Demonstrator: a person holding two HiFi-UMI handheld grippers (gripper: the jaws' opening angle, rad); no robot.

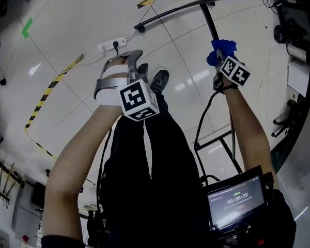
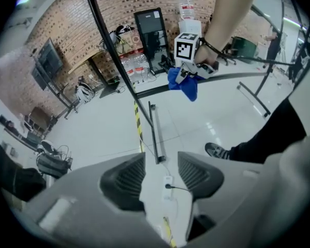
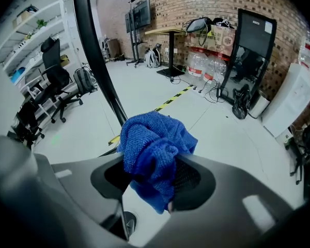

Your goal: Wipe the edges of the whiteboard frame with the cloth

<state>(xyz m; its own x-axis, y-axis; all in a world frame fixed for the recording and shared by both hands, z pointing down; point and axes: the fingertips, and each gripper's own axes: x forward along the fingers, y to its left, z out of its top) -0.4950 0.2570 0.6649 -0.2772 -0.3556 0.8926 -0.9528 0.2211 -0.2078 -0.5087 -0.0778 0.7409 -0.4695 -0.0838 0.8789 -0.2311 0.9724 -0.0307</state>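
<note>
Your right claw [image 3: 155,177] is clamped on the blue cloth [image 3: 154,149], which bunches up between the pads and spills out over the top of them. In the head view you hold the cloth up at the thin black bar of the whiteboard frame [image 1: 210,27], just below where that bar meets the long curved rail; whether cloth and bar actually touch, you cannot tell. Your left claw [image 2: 160,172] is empty, its jaws a small way apart, and through the gap you see only the pale floor [image 2: 108,128] and a white power strip [image 2: 168,182]. It hangs off to the left, well apart from the frame, above your shoe [image 1: 159,80]
</note>
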